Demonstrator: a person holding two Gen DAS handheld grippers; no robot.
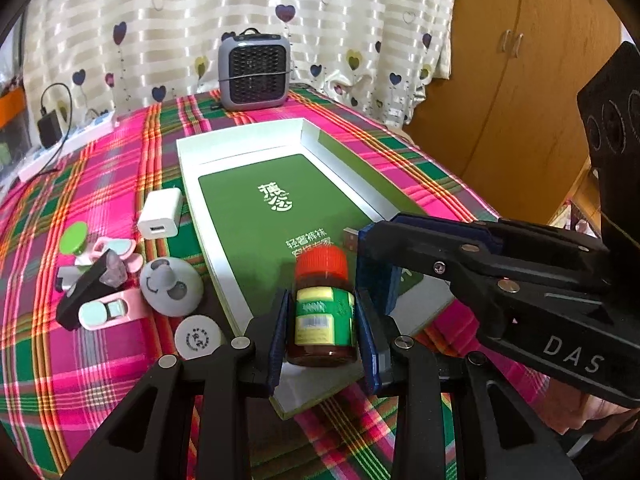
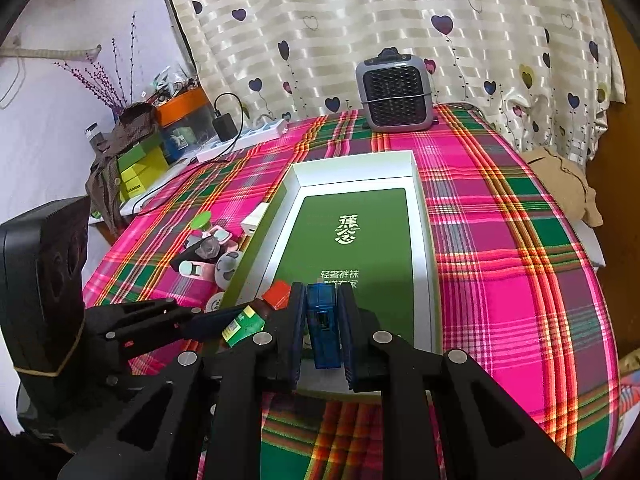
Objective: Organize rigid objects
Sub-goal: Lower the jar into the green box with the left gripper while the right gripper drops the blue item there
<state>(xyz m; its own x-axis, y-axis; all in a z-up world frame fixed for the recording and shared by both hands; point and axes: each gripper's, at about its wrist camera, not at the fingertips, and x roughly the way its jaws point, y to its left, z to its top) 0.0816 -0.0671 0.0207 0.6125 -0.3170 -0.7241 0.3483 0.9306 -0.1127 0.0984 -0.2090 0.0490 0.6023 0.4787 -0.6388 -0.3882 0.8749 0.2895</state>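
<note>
Amber glass medicine bottle with red cap is clamped at its labelled body by the left gripper, over the white-walled green box: rigid, smooth, breakable. Right gripper, fully closed, pinches a translucent blue plastic USB device.

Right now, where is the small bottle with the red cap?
In the left wrist view, the bottle is held upright in the left gripper, over the near end of the white and green box, beside the right gripper.
</note>
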